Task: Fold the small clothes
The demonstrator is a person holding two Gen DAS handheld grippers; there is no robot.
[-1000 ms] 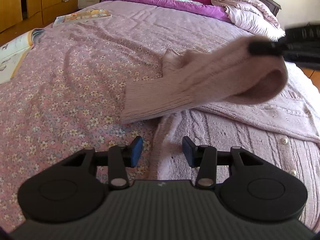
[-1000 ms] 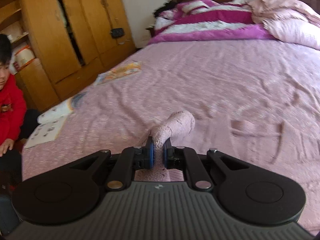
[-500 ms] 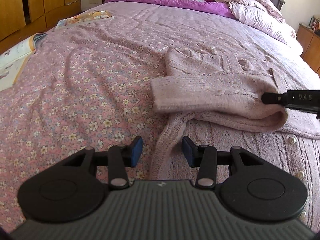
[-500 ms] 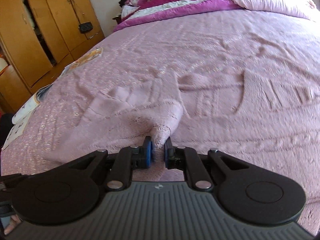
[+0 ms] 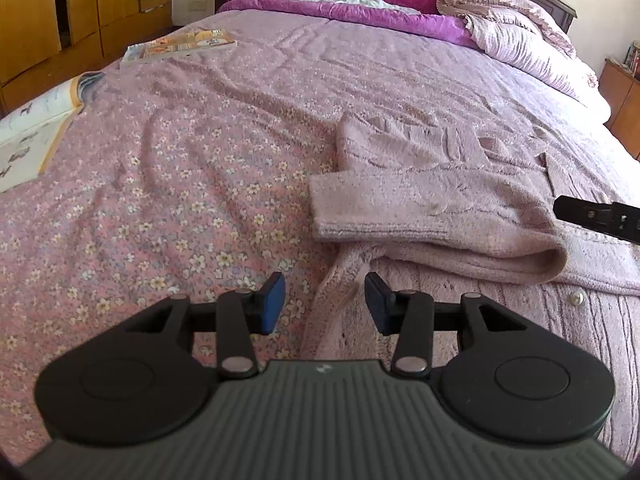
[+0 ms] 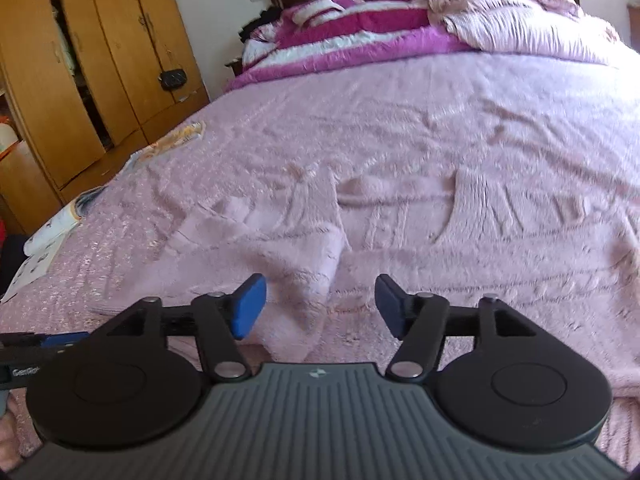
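A small pale pink knitted cardigan [image 5: 500, 292] lies flat on the bed, pearl buttons showing. Its left sleeve [image 5: 420, 212] lies folded across the body, cuff pointing left. My left gripper [image 5: 325, 306] is open and empty, just above the cardigan's left edge. My right gripper [image 6: 320, 306] is open and empty, hovering over the folded sleeve [image 6: 280, 256]. The tip of the right gripper [image 5: 596, 216] shows at the right of the left wrist view.
The bed has a pink flowered cover [image 5: 160, 184]. Open picture books [image 5: 32, 128] and a magazine [image 5: 180, 42] lie along its left side. A purple and white quilt [image 5: 360, 0] is heaped at the head. A wooden wardrobe [image 6: 80, 60] stands left.
The right gripper carried the sleeve across the cardigan, lowered it onto the body and opened, letting it go. The left gripper stayed open and nearly still.
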